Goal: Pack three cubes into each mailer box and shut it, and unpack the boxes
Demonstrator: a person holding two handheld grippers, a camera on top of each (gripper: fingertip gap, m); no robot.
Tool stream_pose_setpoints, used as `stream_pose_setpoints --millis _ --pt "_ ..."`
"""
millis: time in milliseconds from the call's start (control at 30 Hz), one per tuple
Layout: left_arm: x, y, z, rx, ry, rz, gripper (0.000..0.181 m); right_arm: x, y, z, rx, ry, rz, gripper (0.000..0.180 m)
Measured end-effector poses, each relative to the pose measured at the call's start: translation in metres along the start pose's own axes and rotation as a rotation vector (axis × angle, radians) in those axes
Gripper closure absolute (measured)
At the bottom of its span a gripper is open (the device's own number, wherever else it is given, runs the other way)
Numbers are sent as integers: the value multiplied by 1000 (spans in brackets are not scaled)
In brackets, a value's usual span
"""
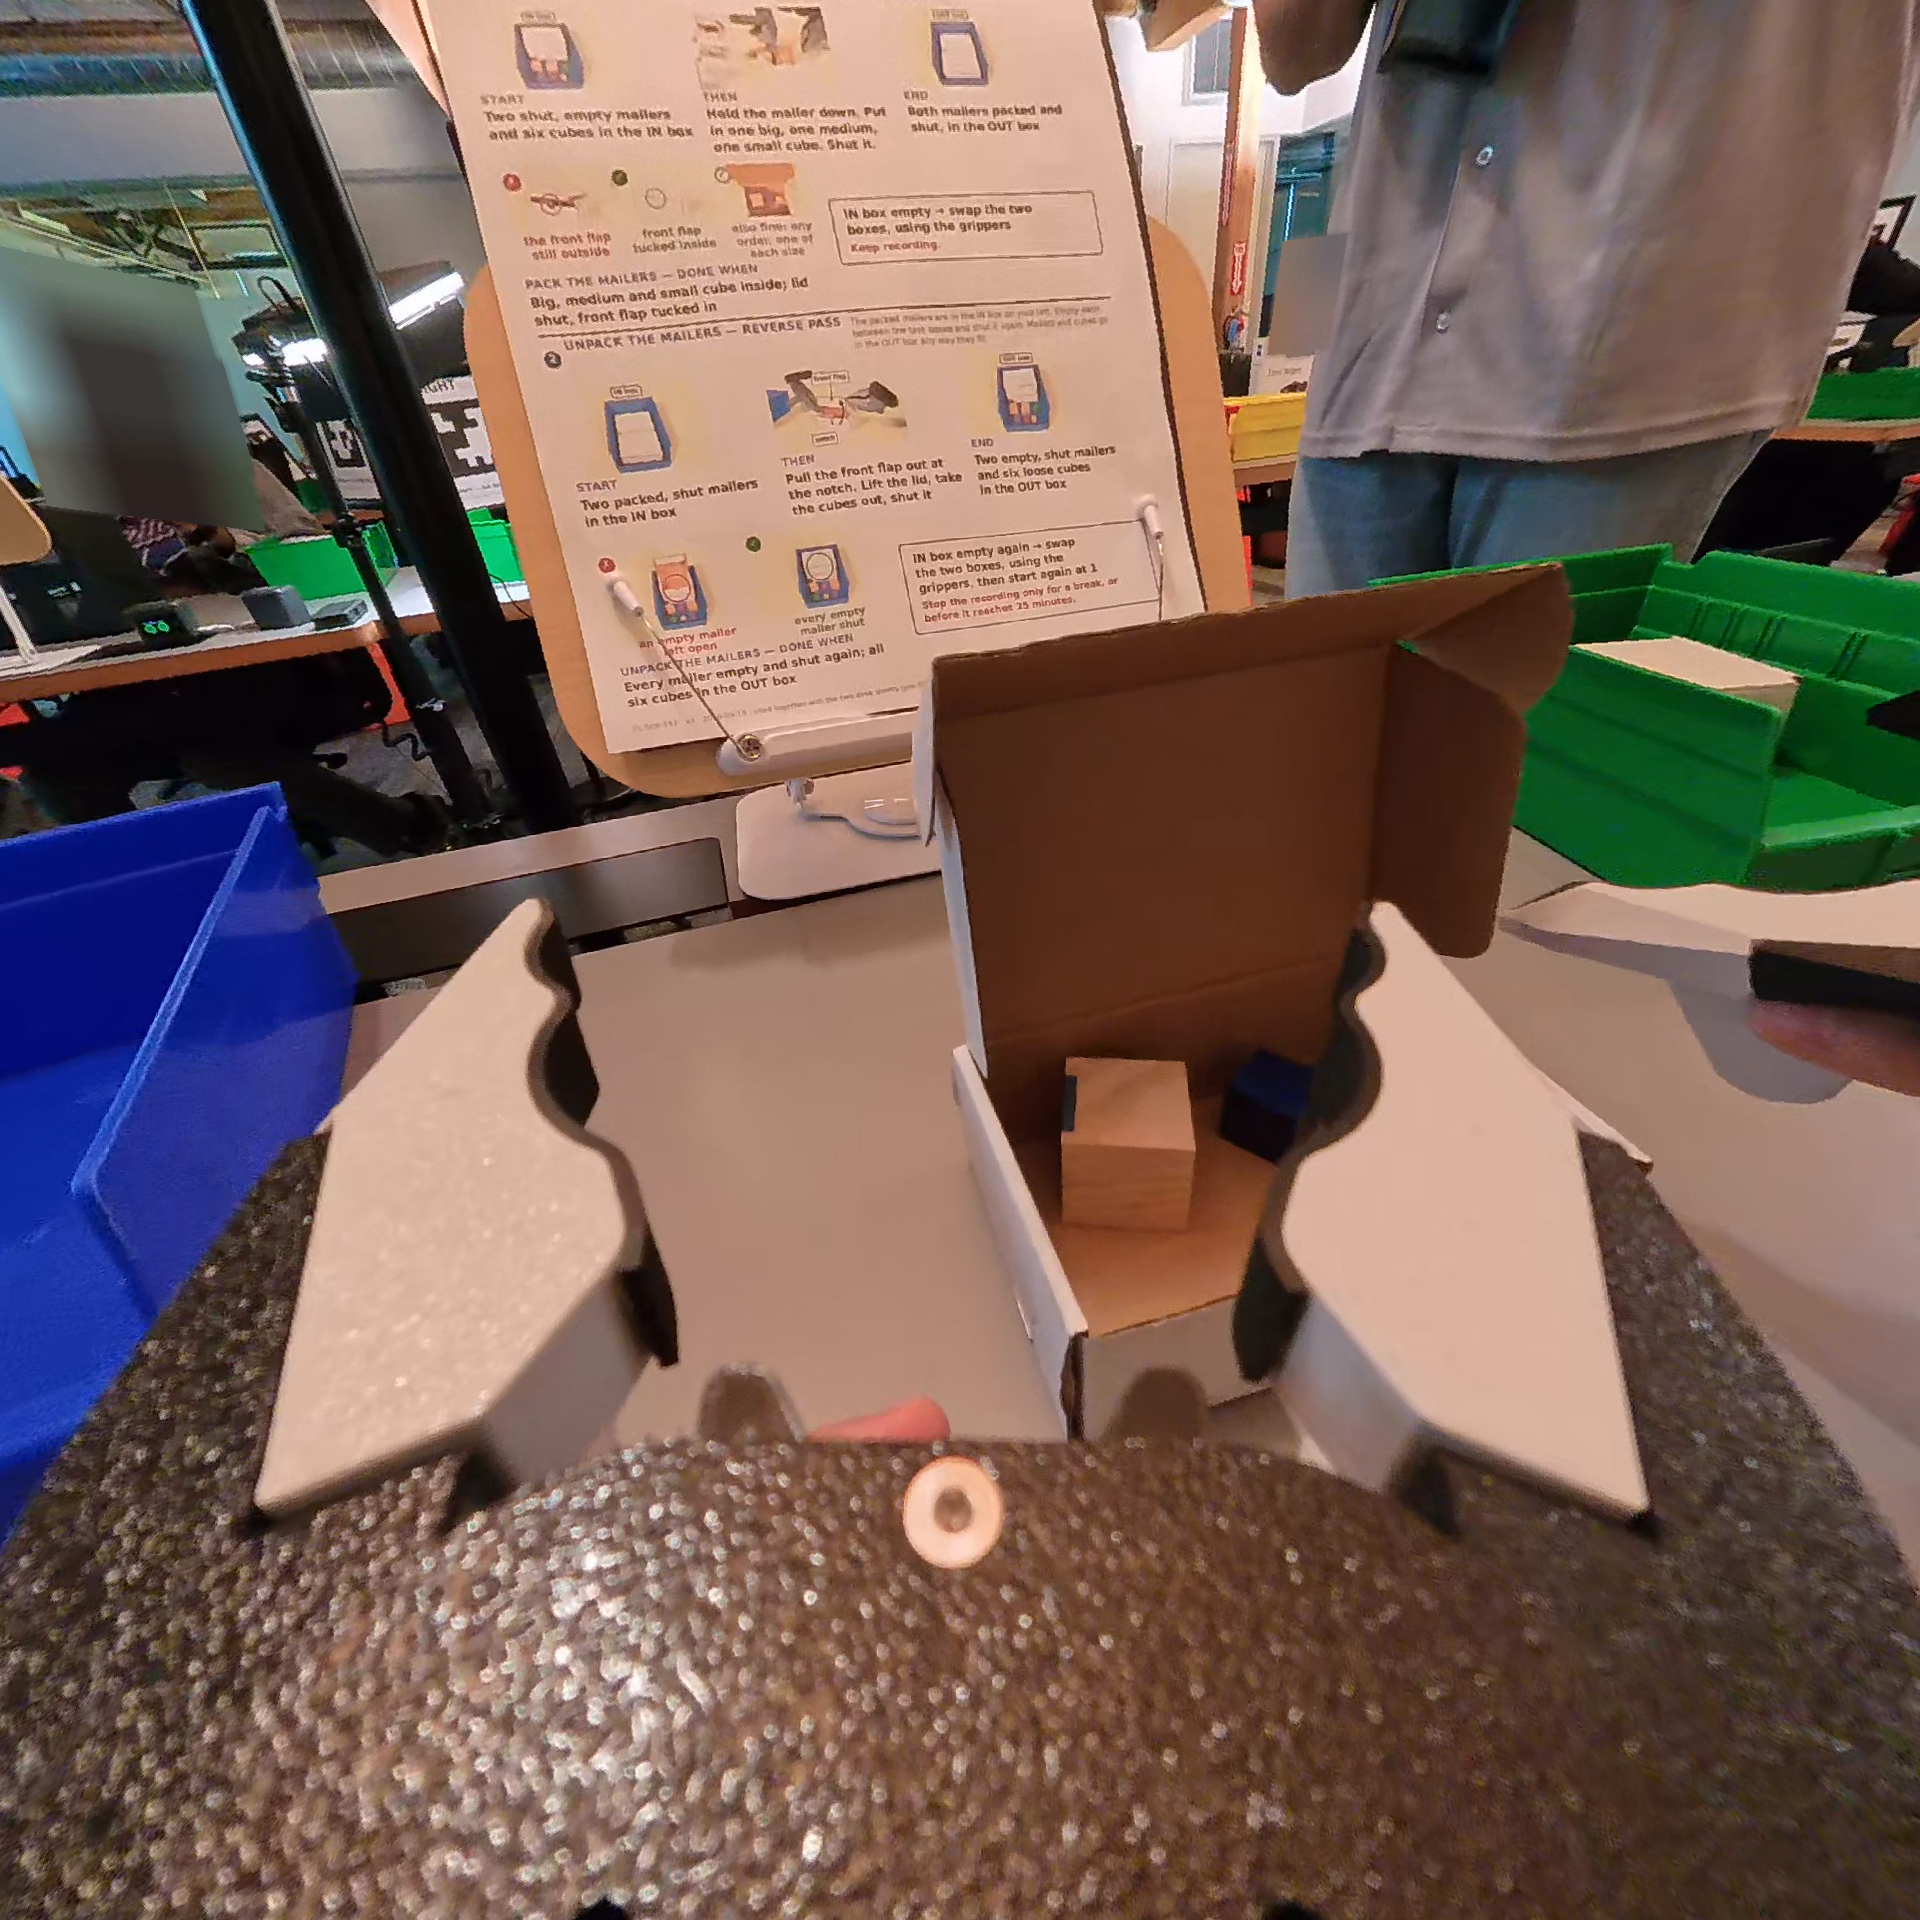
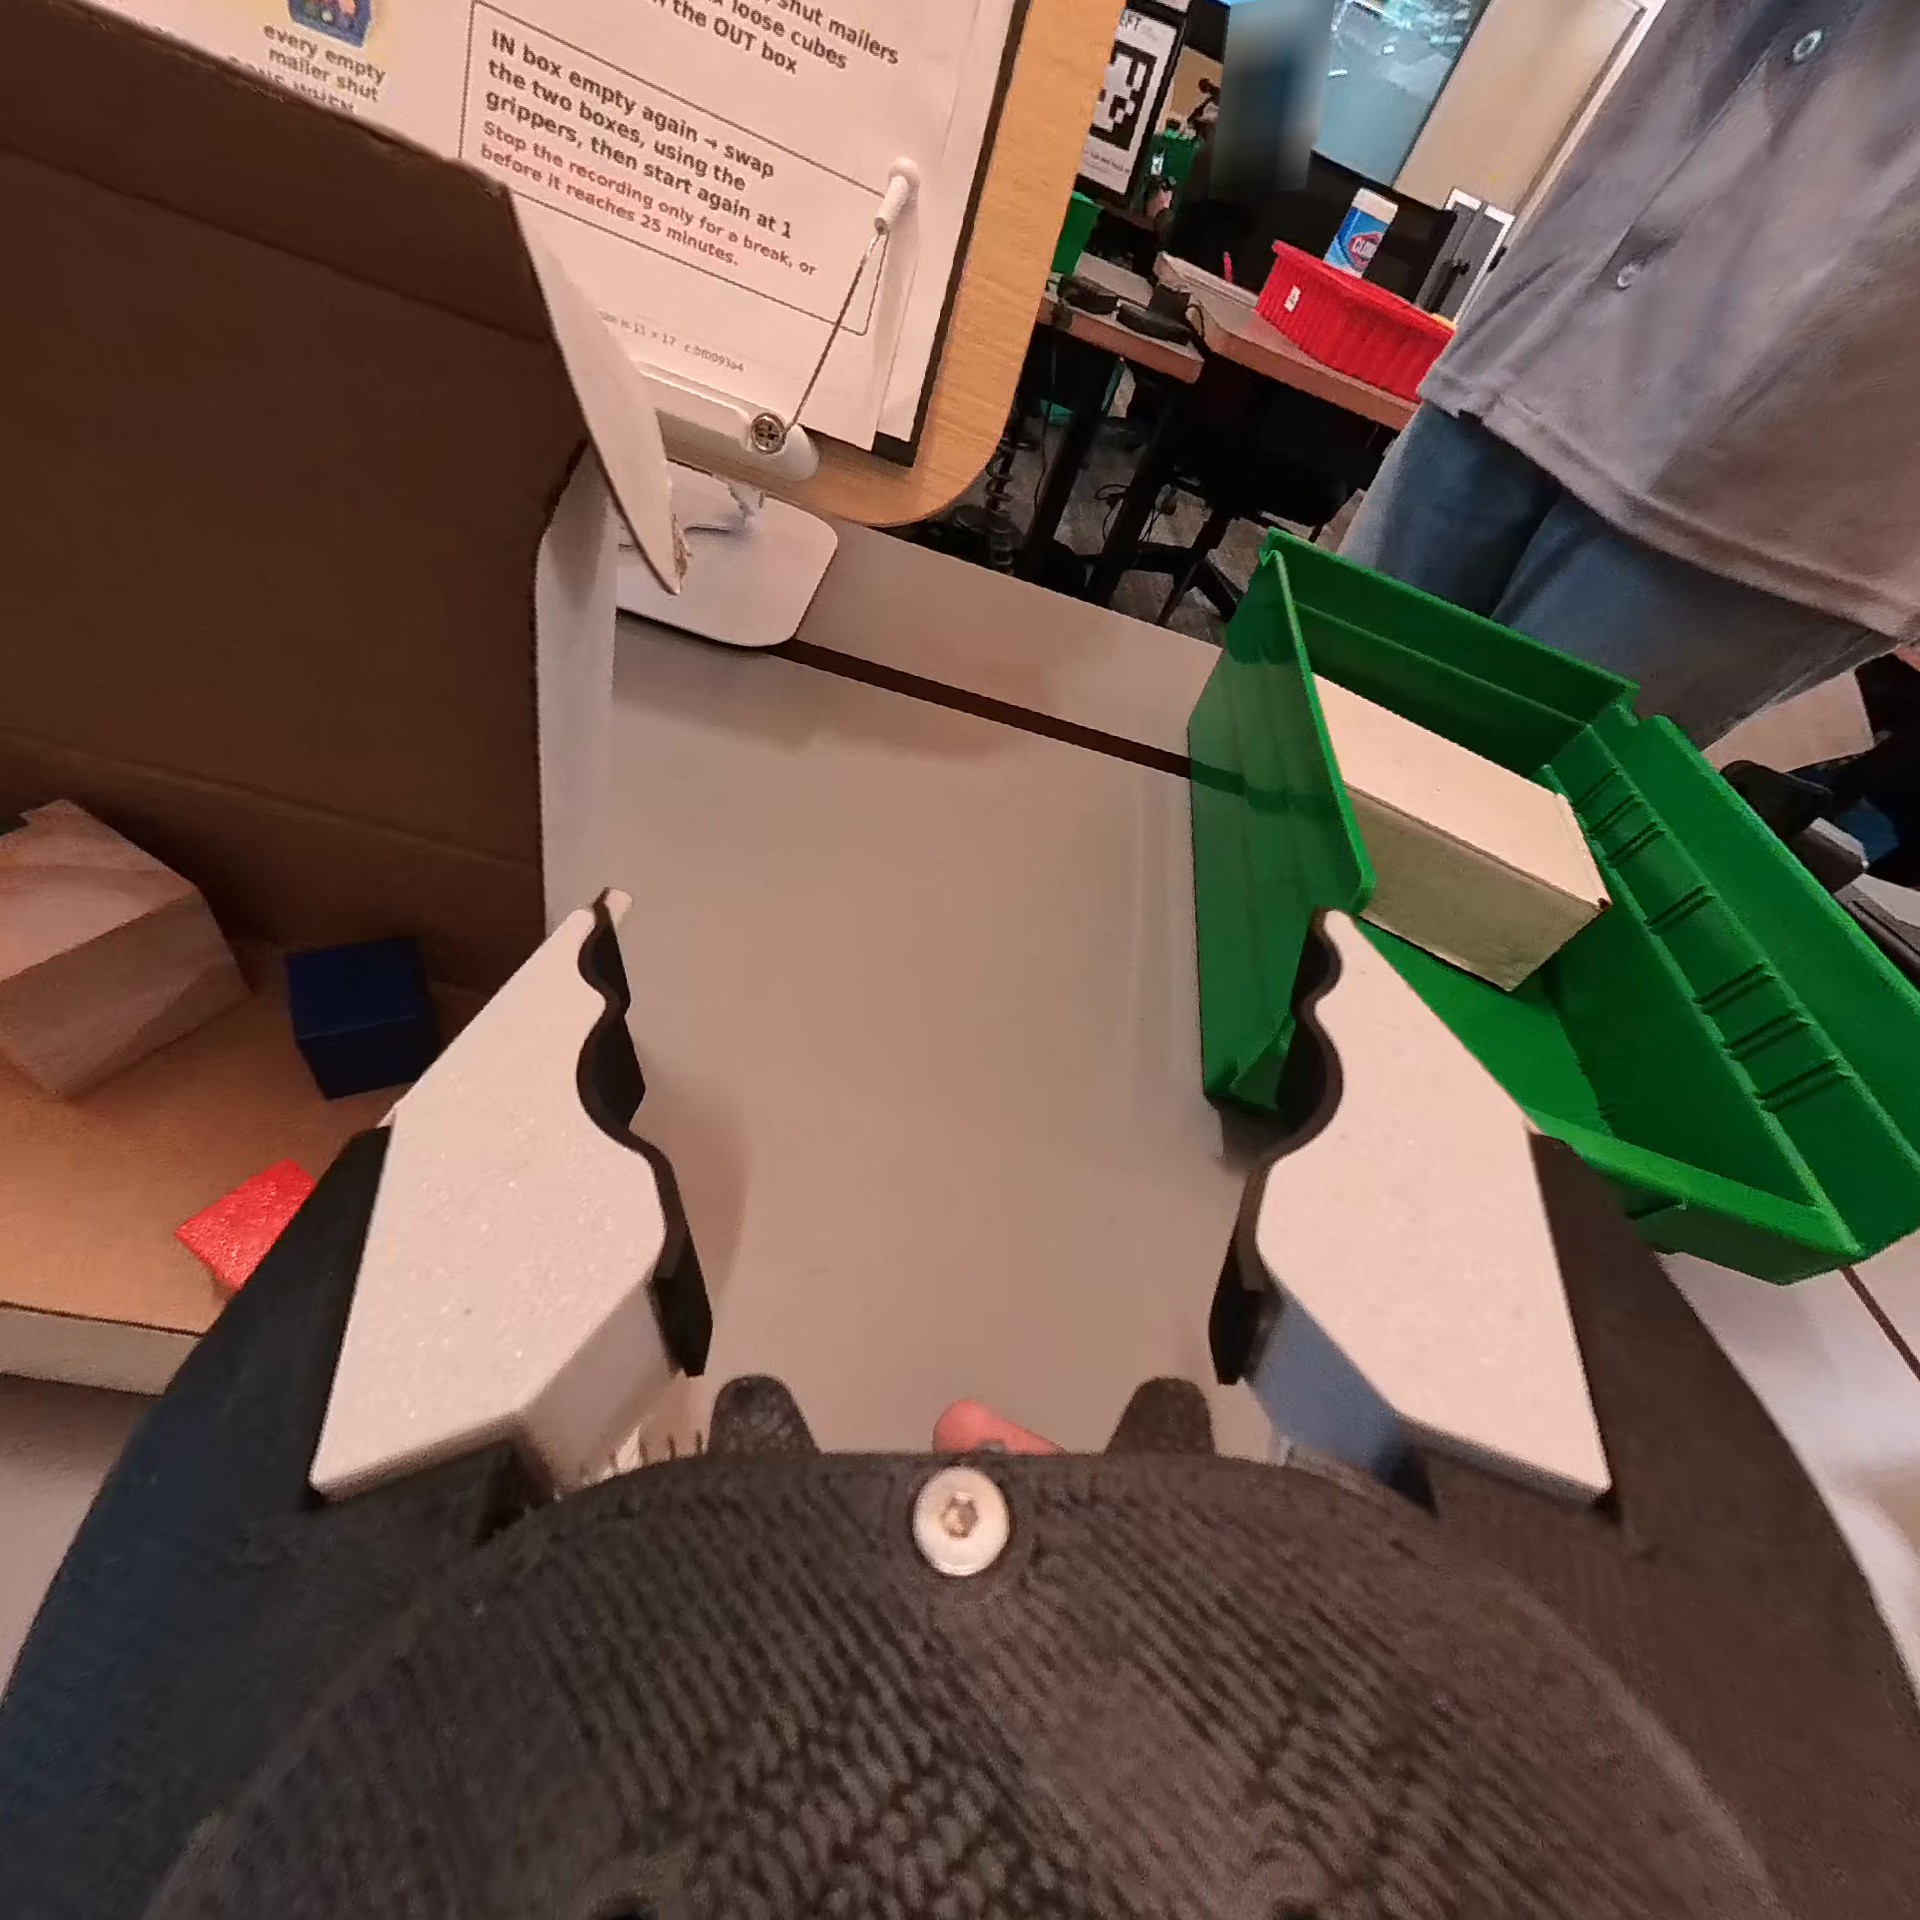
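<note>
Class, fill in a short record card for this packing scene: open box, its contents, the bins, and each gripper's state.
Open mailer: lid upright, on the table
Contents: wooden cube, blue cube, red cube
Green bin: holds a shut white mailer
Blue bin: left of the open mailer; inside mostly hidden
Left gripper: open, empty
Right gripper: open, empty
</note>
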State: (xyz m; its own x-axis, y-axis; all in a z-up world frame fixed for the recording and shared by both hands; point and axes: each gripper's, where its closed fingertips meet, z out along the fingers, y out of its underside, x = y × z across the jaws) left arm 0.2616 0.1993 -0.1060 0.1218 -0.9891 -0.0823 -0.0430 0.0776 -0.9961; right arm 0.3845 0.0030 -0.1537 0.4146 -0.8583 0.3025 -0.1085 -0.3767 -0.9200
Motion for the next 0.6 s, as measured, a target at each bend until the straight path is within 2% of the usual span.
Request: stream_pose_setpoints --millis 600 --pt "-15 -4 14 49 -45 31 41 -5 -3 -6 30 -42 31 55"
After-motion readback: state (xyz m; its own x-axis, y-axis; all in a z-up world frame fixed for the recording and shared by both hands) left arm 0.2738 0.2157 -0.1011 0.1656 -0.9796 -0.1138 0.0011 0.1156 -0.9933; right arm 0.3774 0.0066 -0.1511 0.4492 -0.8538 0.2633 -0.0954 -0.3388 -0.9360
